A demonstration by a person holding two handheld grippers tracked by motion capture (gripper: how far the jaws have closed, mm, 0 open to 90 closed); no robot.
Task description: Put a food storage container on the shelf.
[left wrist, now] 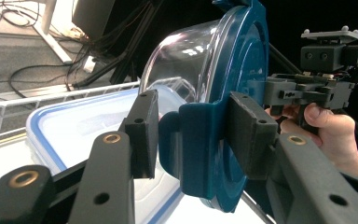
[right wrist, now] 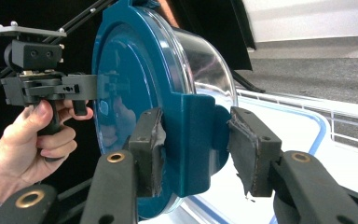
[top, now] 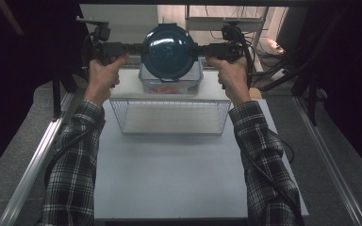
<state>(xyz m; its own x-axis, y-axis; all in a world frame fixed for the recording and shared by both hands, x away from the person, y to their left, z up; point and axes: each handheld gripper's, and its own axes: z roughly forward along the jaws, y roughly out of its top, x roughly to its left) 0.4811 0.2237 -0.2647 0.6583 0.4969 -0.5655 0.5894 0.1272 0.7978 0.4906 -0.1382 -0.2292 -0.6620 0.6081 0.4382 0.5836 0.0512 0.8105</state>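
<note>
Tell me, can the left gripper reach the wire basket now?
Probably not yet: the left gripper and the right gripper both clamp the round blue-lidded container, held above the wire basket. It must release first.

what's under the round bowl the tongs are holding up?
Under the round bowl sits a clear rectangular box with a blue-edged lid; something red shows inside. The bowl covers most of the lid, so the rest of the contents can't be seen.
</note>
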